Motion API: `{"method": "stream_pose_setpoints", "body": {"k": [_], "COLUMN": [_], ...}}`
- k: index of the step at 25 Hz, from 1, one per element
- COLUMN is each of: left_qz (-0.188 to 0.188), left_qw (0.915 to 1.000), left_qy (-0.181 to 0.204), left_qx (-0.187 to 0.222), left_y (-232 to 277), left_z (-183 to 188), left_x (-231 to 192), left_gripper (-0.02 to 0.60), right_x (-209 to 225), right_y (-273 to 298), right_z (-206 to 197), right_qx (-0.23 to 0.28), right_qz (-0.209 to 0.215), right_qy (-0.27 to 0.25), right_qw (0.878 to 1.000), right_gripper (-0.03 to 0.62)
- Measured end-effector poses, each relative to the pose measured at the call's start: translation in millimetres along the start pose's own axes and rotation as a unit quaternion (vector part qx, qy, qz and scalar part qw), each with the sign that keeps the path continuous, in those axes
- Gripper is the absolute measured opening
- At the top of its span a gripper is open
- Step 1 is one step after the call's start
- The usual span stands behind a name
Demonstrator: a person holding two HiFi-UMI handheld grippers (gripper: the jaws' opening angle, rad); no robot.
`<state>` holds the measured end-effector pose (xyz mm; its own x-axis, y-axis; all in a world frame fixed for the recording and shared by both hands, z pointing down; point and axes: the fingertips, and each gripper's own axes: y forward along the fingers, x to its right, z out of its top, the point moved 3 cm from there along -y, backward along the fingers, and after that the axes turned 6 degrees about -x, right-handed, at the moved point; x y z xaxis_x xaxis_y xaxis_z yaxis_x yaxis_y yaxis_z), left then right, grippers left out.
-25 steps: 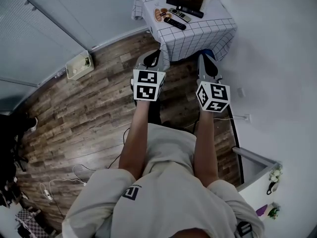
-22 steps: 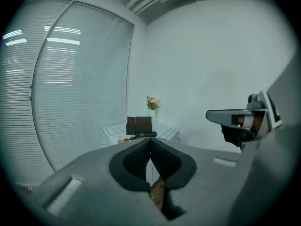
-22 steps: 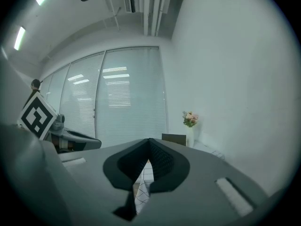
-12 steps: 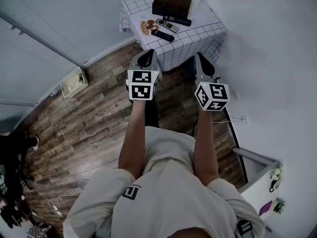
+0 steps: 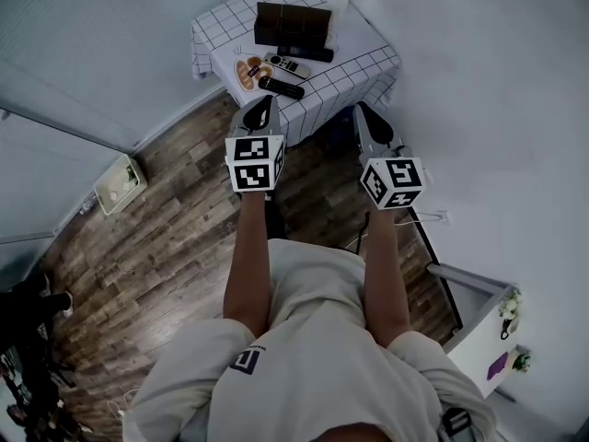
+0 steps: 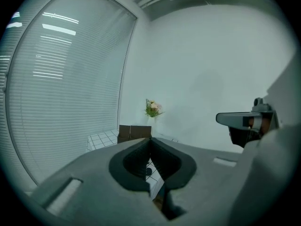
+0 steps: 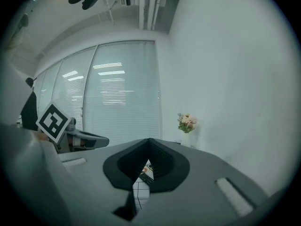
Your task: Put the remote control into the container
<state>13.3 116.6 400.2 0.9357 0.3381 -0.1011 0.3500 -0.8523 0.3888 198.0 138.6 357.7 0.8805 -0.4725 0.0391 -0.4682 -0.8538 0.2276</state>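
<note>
- Up on the checked table [image 5: 368, 63]: spotting the black remote control [image 5: 281, 87] lying flat near the front edge, just beside a plate [image 5: 247, 70].
- Catching a grey remote [image 5: 288, 65] right behind it, then the dark container [image 5: 293, 21] at the back, apart from both.
- Holding the left gripper [image 5: 262, 102] pinched together, nothing in the jaws, close to the table's front edge.
- Matching that with the right gripper [image 5: 362, 109]: clamped together, empty, level with its partner over the wooden floor [image 5: 166, 238].
</note>
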Motion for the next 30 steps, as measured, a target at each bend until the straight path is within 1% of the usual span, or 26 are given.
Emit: {"method": "stream_pose_setpoints", "body": {"k": [1, 3, 5, 8, 11, 15, 19, 23, 27, 30], "left_qz": [-0.01, -0.034, -0.045, -0.048, -0.049, -0.046, -0.058, -0.076, -0.078, -0.086], "left_qw": [0.9999, 0.9989, 0.9975, 0.997, 0.9967, 0.9962, 0.9938, 0.9916, 0.9911, 0.9901], "left_qy": [0.003, 0.022, 0.039, 0.047, 0.05, 0.06, 0.077, 0.091, 0.103, 0.107], "left_qx": [-0.007, -0.025, -0.037, -0.039, -0.041, -0.044, -0.056, -0.052, -0.032, -0.028], "left_y": [7, 21, 33, 49, 65, 91, 115, 138, 153, 162], "left_z": [2, 5, 9, 16, 21, 29, 36, 49, 62, 69], "left_x": [-4, -12, -24, -42, -56, -77, -86, -97, -118, -134], "left_gripper": [0.003, 0.003, 0.003, 0.003, 0.003, 0.003, 0.003, 0.003, 0.003, 0.003], "right_x": [2, 4, 5, 9, 13, 11, 16, 28, 37, 34], "right_y": [8, 25, 44, 71, 92, 122, 147, 174, 197, 211], "right_z": [1, 3, 4, 2, 3, 7, 6, 10, 13, 12], "right_qx": [-0.005, -0.011, -0.021, -0.033, -0.032, -0.035, -0.047, -0.043, -0.026, -0.03], "right_qz": [0.004, 0.014, 0.026, 0.036, 0.035, 0.03, 0.036, 0.025, 0.014, 0.014], "right_qy": [0.0, 0.0, 0.0, 0.007, 0.018, -0.006, -0.005, 0.008, 0.028, 0.028], "right_qw": [1.0, 1.0, 0.999, 0.999, 0.999, 0.999, 0.998, 0.999, 0.999, 0.999], "right_gripper": [0.002, 0.002, 0.002, 0.002, 0.002, 0.002, 0.002, 0.002, 0.002, 0.002]}}
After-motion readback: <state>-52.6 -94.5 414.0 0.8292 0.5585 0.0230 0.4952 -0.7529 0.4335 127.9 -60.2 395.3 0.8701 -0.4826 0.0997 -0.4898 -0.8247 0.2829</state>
